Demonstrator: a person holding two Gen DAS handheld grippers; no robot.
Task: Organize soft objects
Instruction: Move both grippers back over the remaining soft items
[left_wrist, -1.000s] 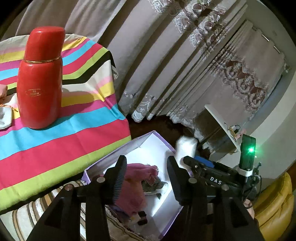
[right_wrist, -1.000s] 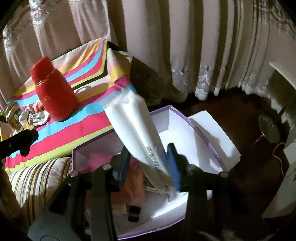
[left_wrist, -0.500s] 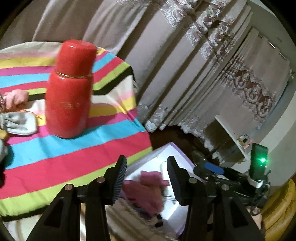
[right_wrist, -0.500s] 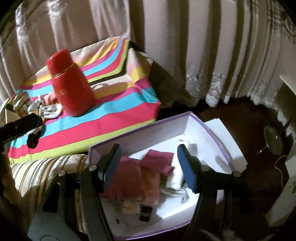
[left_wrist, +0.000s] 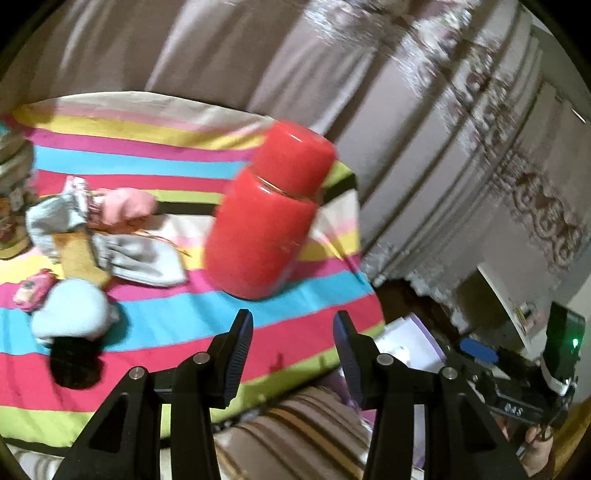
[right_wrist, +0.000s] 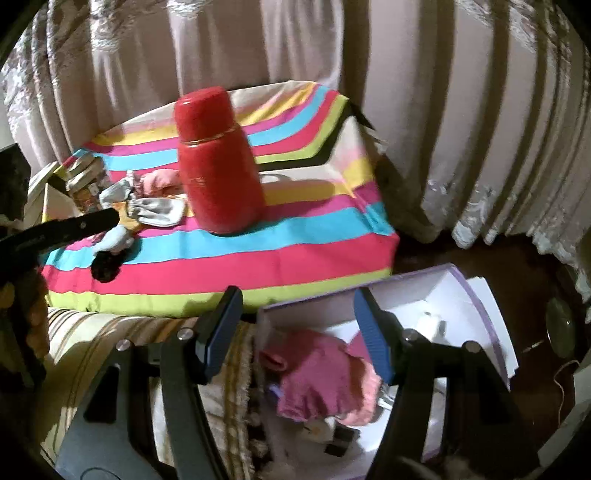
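Our right tongs (right_wrist: 295, 325), now released, have dropped the white pack (right_wrist: 430, 323) into the box (right_wrist: 480, 295); left tongs (left_wrist: 293, 345) gape over one red flask (left_wrist: 266, 218).

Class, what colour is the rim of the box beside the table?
Purple, around white walls; the box shows best in the right wrist view.

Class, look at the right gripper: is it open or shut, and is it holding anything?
Open and empty: the right gripper has its jaws spread wide above the box, nothing between them.
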